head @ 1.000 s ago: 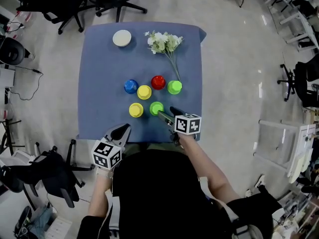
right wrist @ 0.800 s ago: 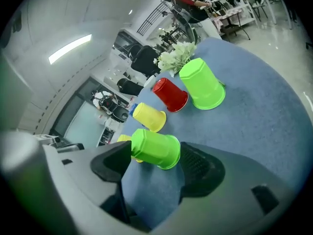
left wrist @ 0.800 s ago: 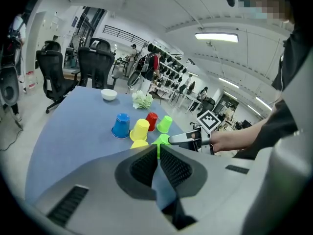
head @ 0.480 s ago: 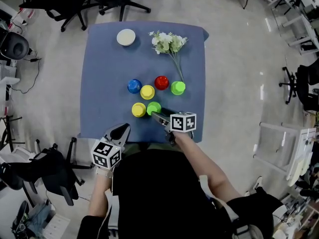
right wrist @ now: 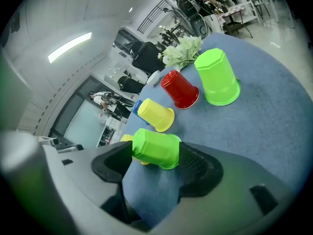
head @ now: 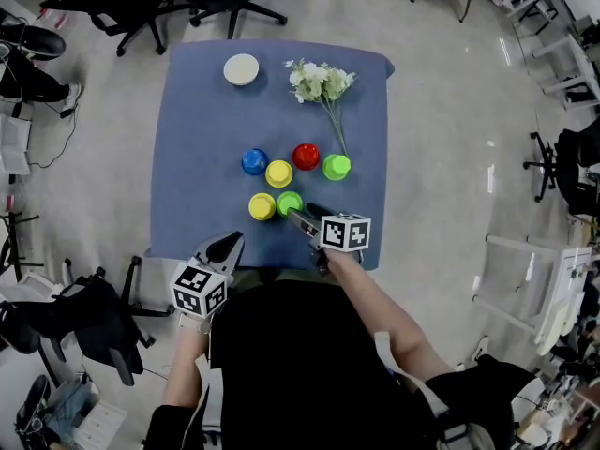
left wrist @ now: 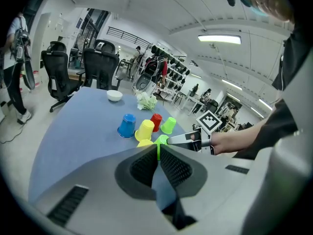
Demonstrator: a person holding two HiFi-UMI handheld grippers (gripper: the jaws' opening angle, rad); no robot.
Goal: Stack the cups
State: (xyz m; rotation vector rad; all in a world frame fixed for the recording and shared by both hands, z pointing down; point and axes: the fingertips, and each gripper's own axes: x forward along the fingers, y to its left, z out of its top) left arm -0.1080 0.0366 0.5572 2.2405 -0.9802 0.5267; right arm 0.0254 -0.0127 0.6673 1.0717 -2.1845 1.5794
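Fingers (right wrist: 200, 168): right gripper (right wrist: 154, 153) just gripped green cup (head: 290, 202), yellow cup (head: 262, 206) beside; left gripper (left wrist: 157, 148) pinched.

- Your cups all stand upside down.
- Back row, left to right: blue cup (head: 254, 161), far yellow cup (head: 278, 172), red cup (head: 306, 156), far green cup (head: 336, 166).
- Near yellow cup (head: 262, 206) sits just left of near green cup (head: 290, 201), which your right fingers (right wrist: 198, 165) have just closed on.

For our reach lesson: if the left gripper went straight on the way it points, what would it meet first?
Probably the near yellow cup, just ahead of the left gripper; depth is unclear, perhaps the tablecloth first.
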